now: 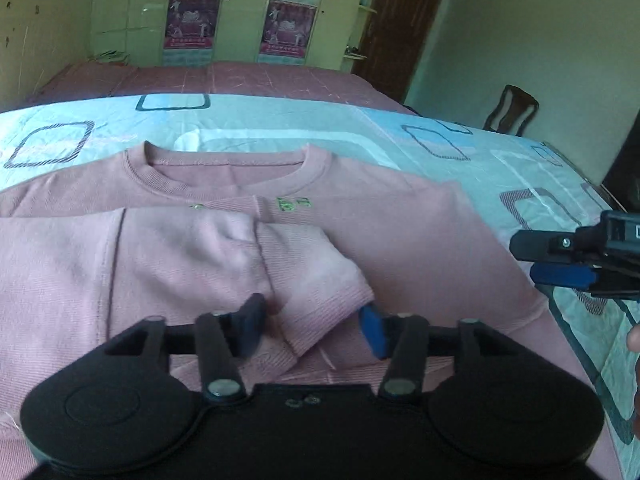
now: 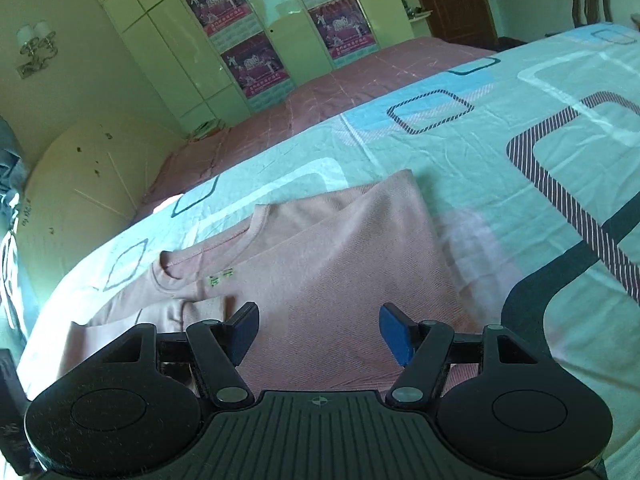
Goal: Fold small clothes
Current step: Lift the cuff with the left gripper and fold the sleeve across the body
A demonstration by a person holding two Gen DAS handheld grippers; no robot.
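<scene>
Pink sweatshirt [image 1: 400, 232] lies front-up on the patterned bedsheet [image 1: 460, 148], neckline away from both grippers. Step in hand, as I judge it: folding the sleeves in across the chest. One sleeve [image 1: 224, 256] is already laid over the body, and its ribbed cuff [image 1: 324, 304] sits right between the jaws of the left gripper [image 1: 314, 330]. Those jaws stand partly apart; the pads flank the cuff without visibly pinching it, so the cuff looks let go rather than held. Right gripper [image 2: 318, 334] hovers over the plain side of the sweatshirt body, jaws wide, bare pink fabric under the gap, nothing gripped. In the left wrist view it shows off to the side of the left jaws, near the garment's outer edge. The far shoulder on that side [image 2: 400, 188] already shows a folded edge, sleeve apparently tucked; cannot tell how neatly. Next move probably calls for lifting the left gripper clear of the cuff without dragging it, then both grippers taking the hem, which is near the jaws but hidden below them, to fold it toward the neckline.
</scene>
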